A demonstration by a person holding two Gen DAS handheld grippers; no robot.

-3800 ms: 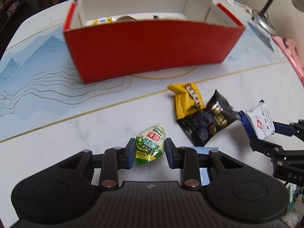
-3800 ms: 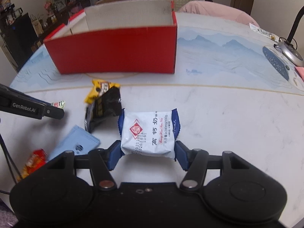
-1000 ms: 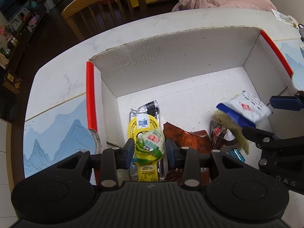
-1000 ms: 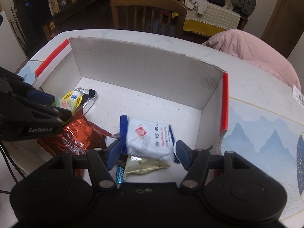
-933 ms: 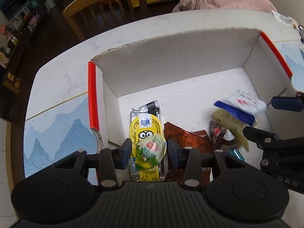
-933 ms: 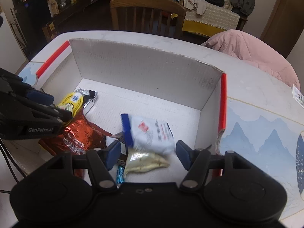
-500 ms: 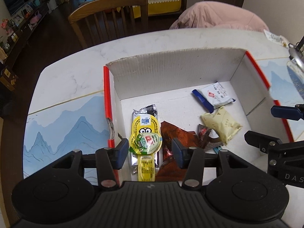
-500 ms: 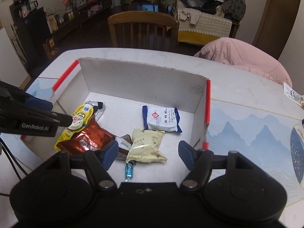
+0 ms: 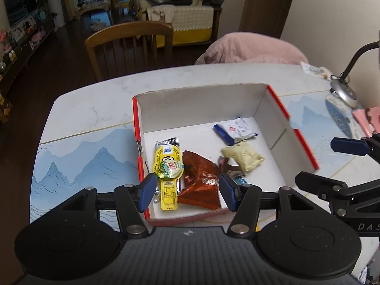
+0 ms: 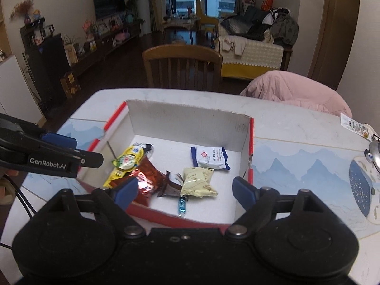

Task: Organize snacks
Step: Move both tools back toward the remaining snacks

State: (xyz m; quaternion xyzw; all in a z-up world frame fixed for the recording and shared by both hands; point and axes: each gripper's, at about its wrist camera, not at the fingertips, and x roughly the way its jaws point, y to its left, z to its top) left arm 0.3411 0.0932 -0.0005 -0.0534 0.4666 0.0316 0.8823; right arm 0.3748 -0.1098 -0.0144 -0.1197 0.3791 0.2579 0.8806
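A dim living room with a wooden chair (image 10: 182, 66) lies behind the glossy marble-look tabletop (image 10: 296, 128), printed with blue mountains. On it sits a red cardboard box (image 9: 294, 135) with a matte white interior – crinkly foil and plastic snack packets (image 10: 209, 158) lie inside. The left claw (image 9: 188, 188) and right claw (image 10: 185, 193) – both gape wide, holding nothing.

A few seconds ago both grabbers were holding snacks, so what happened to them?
Both let go. The left gripper dropped the green snack onto the yellow packet in the red box; the right gripper dropped the white and blue packet near the back wall. Both are now open, empty and pulled back above the box. The red packet and beige packet stayed put.
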